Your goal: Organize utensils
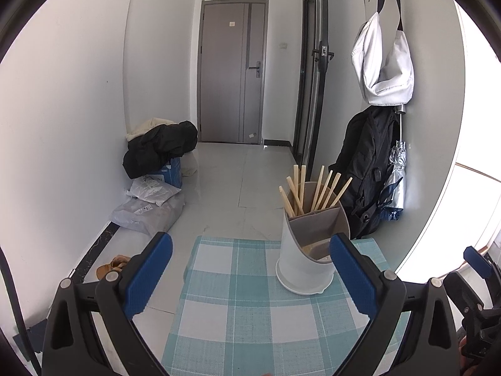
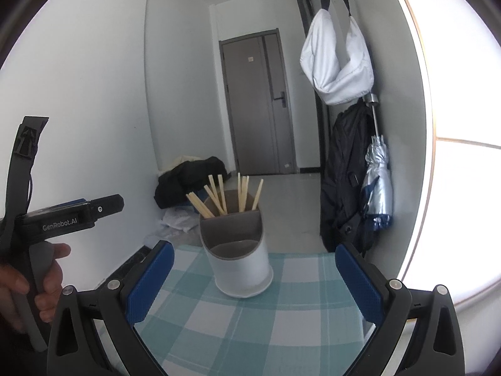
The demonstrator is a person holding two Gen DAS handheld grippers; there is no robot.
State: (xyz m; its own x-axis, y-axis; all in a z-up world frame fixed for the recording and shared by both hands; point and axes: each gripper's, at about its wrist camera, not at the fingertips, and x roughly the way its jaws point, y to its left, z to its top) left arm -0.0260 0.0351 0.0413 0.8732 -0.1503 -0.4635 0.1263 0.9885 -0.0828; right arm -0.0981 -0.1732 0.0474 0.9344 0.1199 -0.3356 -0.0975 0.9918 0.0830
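In the left wrist view, the left gripper point(image 1: 250, 279) with black arms and blue ribbed pads is hovering over the teal-and-white checked placemat point(image 1: 238, 313), its jaws spread wide and holding nothing. The white cylindrical plastic utensil holder with a grey divided insert point(image 1: 308, 250) is standing upright on the placemat, right of centre in the frame, and the right-hand blue pad point(image 1: 352, 274) is overlapping its lower right side in the picture; whether they are touching cannot be told. A bundle of light wooden chopsticks point(image 1: 313, 191) is standing in the holder's rear compartment, fanning out above the rim.

In the right wrist view, the right gripper point(image 2: 252, 279) is likewise hanging wide open and empty above the same placemat point(image 2: 250, 322). The holder point(image 2: 238, 250) is sitting between the two blue pads, a little left of the middle of the frame, apart from both. The chopsticks point(image 2: 224, 199) are leaning in the back compartment, while the front compartment is showing only its grey floor. At the left edge of this frame a hand point(image 2: 34, 282) is gripping the handle of the other device.

A grey door point(image 1: 231, 72), a white bag hanging on the wall point(image 1: 383, 62), a black backpack point(image 1: 366, 169) and a folded silver umbrella point(image 1: 396, 181) are showing behind the table.
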